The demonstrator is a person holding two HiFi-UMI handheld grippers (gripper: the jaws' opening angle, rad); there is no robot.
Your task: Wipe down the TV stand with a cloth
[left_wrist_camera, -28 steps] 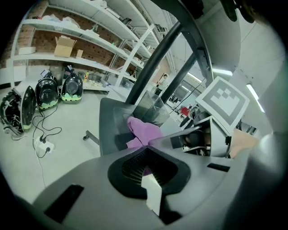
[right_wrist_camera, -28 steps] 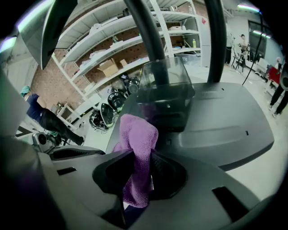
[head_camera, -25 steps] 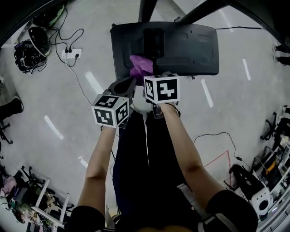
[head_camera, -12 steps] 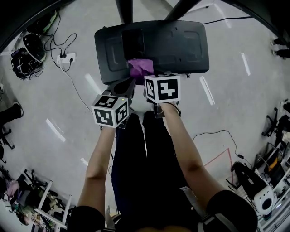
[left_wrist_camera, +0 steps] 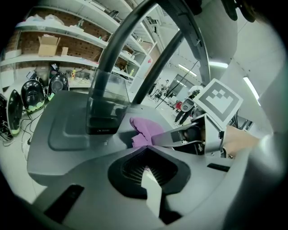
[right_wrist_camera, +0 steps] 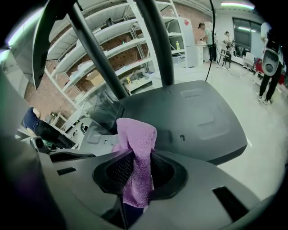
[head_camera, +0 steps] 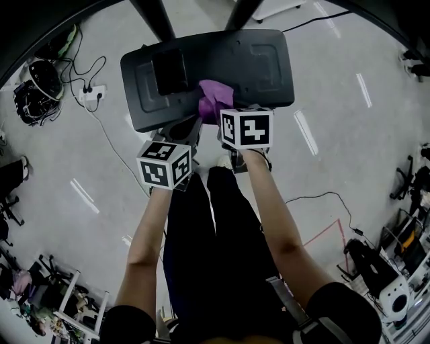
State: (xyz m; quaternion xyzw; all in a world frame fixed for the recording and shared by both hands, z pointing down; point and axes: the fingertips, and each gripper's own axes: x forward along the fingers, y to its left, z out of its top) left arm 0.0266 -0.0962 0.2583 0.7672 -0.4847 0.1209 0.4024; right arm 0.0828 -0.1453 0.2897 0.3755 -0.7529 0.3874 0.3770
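The TV stand's dark base plate (head_camera: 262, 60) lies on the grey floor at the top of the head view, with two slanted posts (head_camera: 151, 17) rising from its far side. My right gripper (head_camera: 225, 117) is shut on a purple cloth (head_camera: 213, 99), which rests on the plate's near middle. In the right gripper view the cloth (right_wrist_camera: 137, 148) hangs pinched between the jaws over the plate (right_wrist_camera: 198, 117). My left gripper (head_camera: 185, 127) sits just left of the cloth at the plate's near edge, jaws together and holding nothing. The left gripper view shows the cloth (left_wrist_camera: 146, 130) ahead.
A power strip with cables (head_camera: 91, 94) and dark headsets (head_camera: 30, 84) lie on the floor to the left. A cable (head_camera: 322, 201) and equipment (head_camera: 383, 269) sit at the right. The person's black-clad legs (head_camera: 201, 235) stand just behind the grippers.
The cloth has slid rightward over the plate, from beside the dark bracket square to the plate's middle. The view has shifted, so the plate now sits further left.
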